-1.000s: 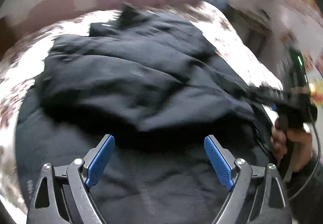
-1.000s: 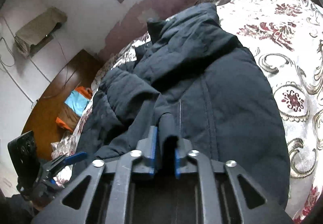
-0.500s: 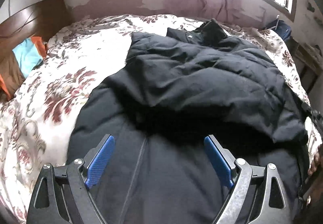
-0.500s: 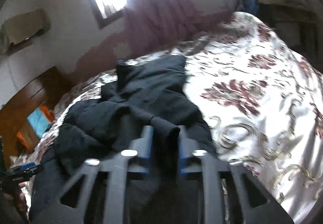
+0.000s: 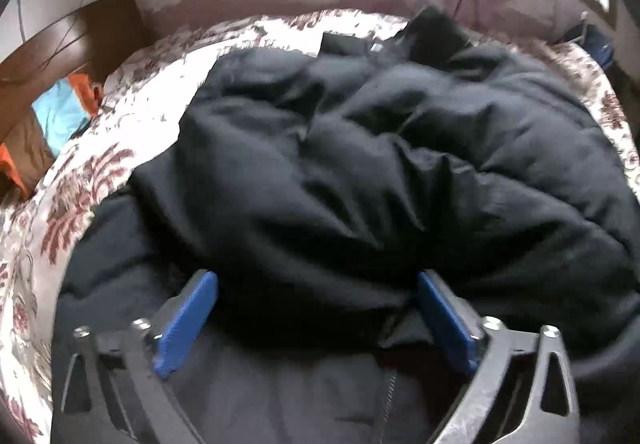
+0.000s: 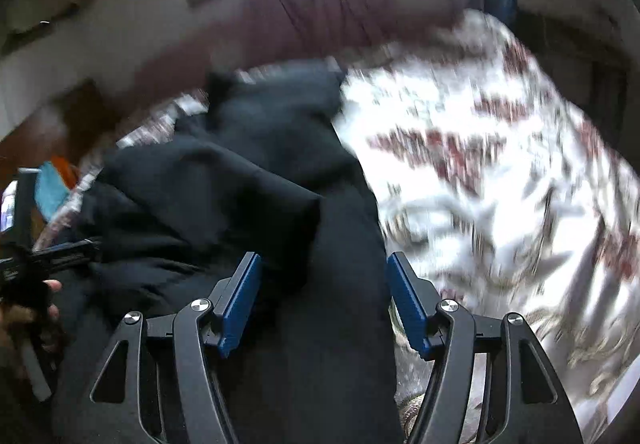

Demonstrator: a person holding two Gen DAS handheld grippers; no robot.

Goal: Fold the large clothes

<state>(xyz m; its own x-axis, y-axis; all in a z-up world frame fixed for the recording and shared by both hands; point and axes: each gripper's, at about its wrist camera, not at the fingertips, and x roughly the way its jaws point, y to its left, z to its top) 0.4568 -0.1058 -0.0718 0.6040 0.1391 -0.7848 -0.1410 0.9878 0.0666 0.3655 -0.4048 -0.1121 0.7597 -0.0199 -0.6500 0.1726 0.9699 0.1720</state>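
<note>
Jacket (image 5: 360,172), black and padded, lies heaped on the floral bedspread (image 5: 80,180) in front of you. Your left gripper (image 5: 316,320) is spread wide, its blue pads flanking a thick fold; your right gripper (image 6: 324,300) also gapes over the jacket's near right edge, gripping nothing.
</note>
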